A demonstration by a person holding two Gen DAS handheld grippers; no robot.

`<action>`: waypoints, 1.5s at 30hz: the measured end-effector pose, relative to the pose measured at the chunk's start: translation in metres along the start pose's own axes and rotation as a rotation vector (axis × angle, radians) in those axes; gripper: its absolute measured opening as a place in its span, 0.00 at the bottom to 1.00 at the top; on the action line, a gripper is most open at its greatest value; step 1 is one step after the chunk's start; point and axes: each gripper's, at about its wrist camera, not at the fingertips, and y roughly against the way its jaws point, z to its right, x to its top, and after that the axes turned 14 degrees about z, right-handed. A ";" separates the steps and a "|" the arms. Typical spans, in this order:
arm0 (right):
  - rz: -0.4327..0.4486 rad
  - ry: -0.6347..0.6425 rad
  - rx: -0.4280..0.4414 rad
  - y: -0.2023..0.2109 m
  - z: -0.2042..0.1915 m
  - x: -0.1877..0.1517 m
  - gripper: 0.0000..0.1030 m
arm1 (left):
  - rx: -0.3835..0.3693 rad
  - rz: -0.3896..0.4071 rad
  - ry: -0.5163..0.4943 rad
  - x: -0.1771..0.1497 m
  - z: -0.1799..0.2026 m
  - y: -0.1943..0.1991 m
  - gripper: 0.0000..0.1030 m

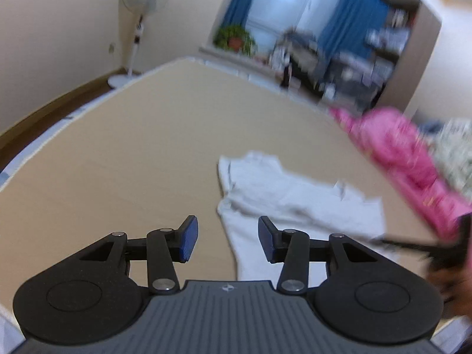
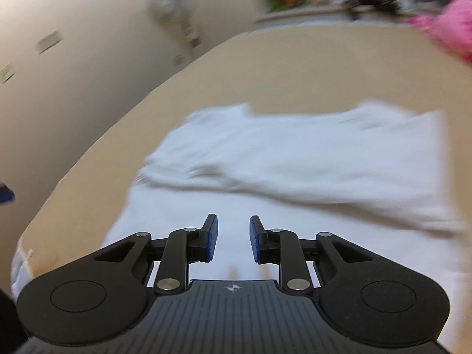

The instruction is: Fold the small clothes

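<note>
A white garment (image 2: 295, 165) lies spread on a tan surface (image 1: 132, 147), with a fold running across its middle; whether this surface is a bed or a desk cannot be told. Both views are blurred.

The right hand-held gripper (image 2: 233, 237) hangs low over the near part of the white garment, pointing across it, its blue pads apart by a narrow gap with nothing between them.

The left hand-held gripper (image 1: 227, 239) is tilted downward beside the garment's left edge, above the tan surface, its jaws moderately parted and empty. At the right edge of the left wrist view a dark blurred shape sits near the garment.

A pink cloth heap (image 1: 407, 159) lies at the far right of the surface. Beyond stand a white pedestal fan (image 1: 141, 8) against the cream wall, a potted plant (image 1: 234, 37) on a ledge, and blue curtains (image 1: 351, 20) at a bright window.
</note>
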 end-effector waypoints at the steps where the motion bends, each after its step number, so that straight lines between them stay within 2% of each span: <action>1: 0.023 -0.004 -0.033 0.016 0.012 0.004 0.33 | 0.012 -0.021 -0.034 -0.004 0.007 -0.011 0.47; 4: 0.057 -0.042 -0.159 0.045 0.044 0.000 0.35 | 0.011 -0.070 -0.088 -0.015 0.023 -0.034 0.47; 7: 0.093 -0.256 -0.265 0.049 0.080 -0.020 0.37 | -0.003 -0.116 -0.126 -0.027 0.028 -0.044 0.47; 10: 0.105 -0.474 -0.293 0.030 0.102 -0.039 0.37 | 0.011 -0.116 -0.154 -0.032 0.031 -0.046 0.47; 13: 0.140 -0.576 -0.271 0.016 0.115 -0.042 0.37 | 0.027 -0.121 -0.154 -0.033 0.031 -0.051 0.47; 16: 0.164 -0.704 -0.298 0.008 0.136 -0.046 0.37 | 0.040 -0.128 -0.184 -0.036 0.035 -0.053 0.47; 18: 0.174 -0.767 -0.329 0.001 0.149 -0.049 0.26 | 0.046 -0.127 -0.198 -0.037 0.036 -0.054 0.47; 19: 0.183 -0.785 -0.338 -0.002 0.152 -0.051 0.07 | 0.048 -0.127 -0.201 -0.037 0.037 -0.054 0.47; 20: 0.195 -0.797 -0.350 0.000 0.158 -0.049 0.04 | 0.048 -0.127 -0.202 -0.038 0.037 -0.054 0.47; 23: 0.313 -0.798 -0.394 0.018 0.164 -0.040 0.04 | 0.036 -0.143 -0.210 -0.040 0.039 -0.055 0.47; 24: 0.317 -0.802 -0.404 0.019 0.165 -0.038 0.04 | 0.024 -0.157 -0.217 -0.042 0.041 -0.056 0.47; 26: 0.292 -0.824 -0.439 0.021 0.170 -0.042 0.04 | -0.004 -0.189 -0.233 -0.046 0.046 -0.060 0.48; 29: 0.200 -0.846 -0.448 0.013 0.168 -0.046 0.10 | -0.049 -0.262 -0.256 -0.056 0.053 -0.066 0.48; 31: 0.204 -0.769 -0.466 0.018 0.152 -0.037 0.10 | -0.060 -0.291 -0.277 -0.063 0.055 -0.068 0.48; 34: 0.306 -0.651 -0.437 0.028 0.129 -0.015 0.10 | -0.064 -0.319 -0.297 -0.069 0.056 -0.070 0.48; 36: 0.366 -0.588 -0.401 0.022 0.130 -0.010 0.14 | -0.062 -0.344 -0.294 -0.073 0.055 -0.072 0.48; 37: 0.344 -0.572 -0.407 0.015 0.136 -0.012 0.19 | -0.058 -0.357 -0.296 -0.075 0.054 -0.072 0.48; 38: 0.277 -0.570 -0.431 0.004 0.146 -0.018 0.20 | -0.052 -0.371 -0.300 -0.077 0.053 -0.073 0.48; 39: 0.183 -0.589 -0.471 -0.004 0.158 -0.029 0.14 | -0.045 -0.387 -0.306 -0.080 0.052 -0.073 0.48; 40: 0.150 -0.645 -0.488 -0.003 0.168 -0.041 0.00 | -0.037 -0.399 -0.312 -0.082 0.052 -0.071 0.48; 41: 0.178 -0.703 -0.485 0.003 0.173 -0.045 0.00 | -0.028 -0.407 -0.320 -0.084 0.052 -0.070 0.48; 42: 0.195 -0.743 -0.496 0.014 0.172 -0.042 0.02 | -0.023 -0.407 -0.324 -0.084 0.051 -0.068 0.48; 43: 0.223 -0.726 -0.519 0.026 0.165 -0.035 0.10 | -0.021 -0.400 -0.321 -0.083 0.051 -0.066 0.48; 45: 0.280 -0.629 -0.533 0.053 0.144 -0.021 0.21 | -0.019 -0.377 -0.306 -0.078 0.049 -0.059 0.48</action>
